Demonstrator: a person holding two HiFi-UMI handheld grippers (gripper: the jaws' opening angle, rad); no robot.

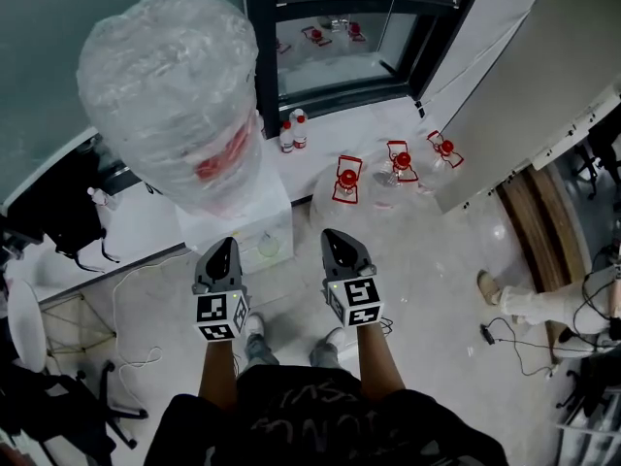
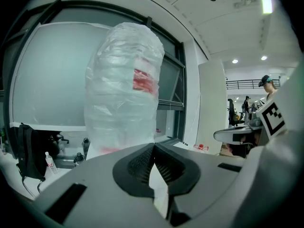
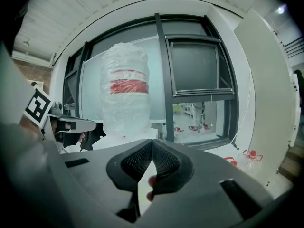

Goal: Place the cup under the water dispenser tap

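Left tool [image 1: 224, 246], right tool [image 1: 339, 236]: both closed, empty (tips meeting), side by side before dispenser [image 1: 247, 223] bearing plastic-wrapped bottle [image 1: 175, 95]; red-capped jugs [image 1: 398, 163] on floor beyond.

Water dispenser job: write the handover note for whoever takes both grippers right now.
Left gripper: shut, empty.
Right gripper: shut, empty.
Both hang side by side before the water dispenser, not touching it.
Cup: probably the clear round shape on the dispenser's front; too faint to be sure.
Done: possibly the placing.
Left: confirm the cup stands under the tap.
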